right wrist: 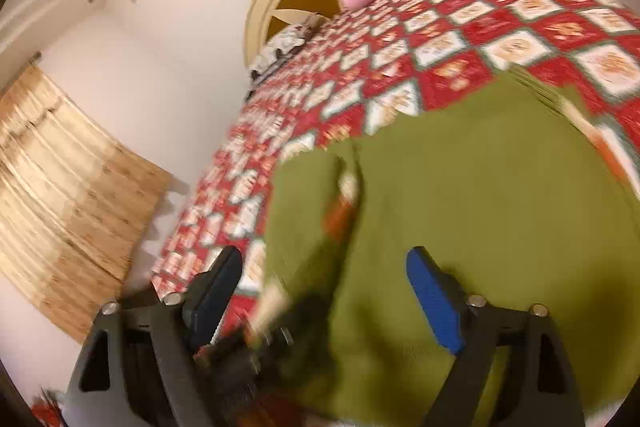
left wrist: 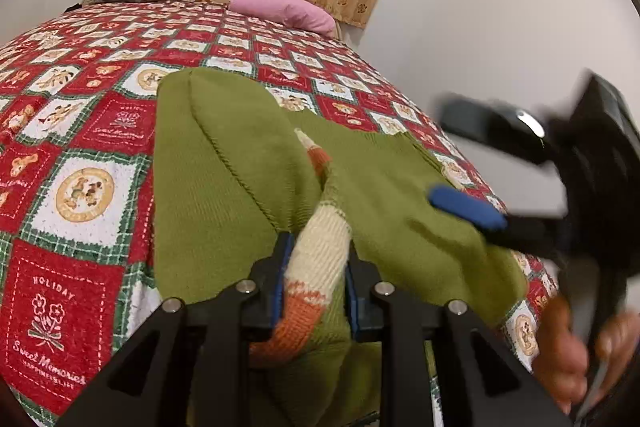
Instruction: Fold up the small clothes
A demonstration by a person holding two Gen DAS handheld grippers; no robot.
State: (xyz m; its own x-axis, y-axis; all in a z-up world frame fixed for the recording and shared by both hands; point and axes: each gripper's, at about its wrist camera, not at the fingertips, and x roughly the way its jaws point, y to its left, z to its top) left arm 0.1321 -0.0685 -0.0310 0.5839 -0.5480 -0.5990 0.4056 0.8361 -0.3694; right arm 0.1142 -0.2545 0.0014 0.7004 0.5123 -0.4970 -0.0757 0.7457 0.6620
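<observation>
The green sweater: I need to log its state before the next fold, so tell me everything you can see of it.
The green sweater is a small olive knit with a cream and orange striped cuff. It lies partly folded and rumpled on the red patchwork bedspread, one sleeve drawn across the body. The left gripper is shut on the striped cuff, lifting it a little. The right gripper hangs open just above the cloth, gripping nothing. Its far hem shows ribbing.

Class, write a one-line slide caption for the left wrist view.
Left gripper pinches the green sweater's striped cuff on a patchwork quilt; right gripper open beside it.
</observation>
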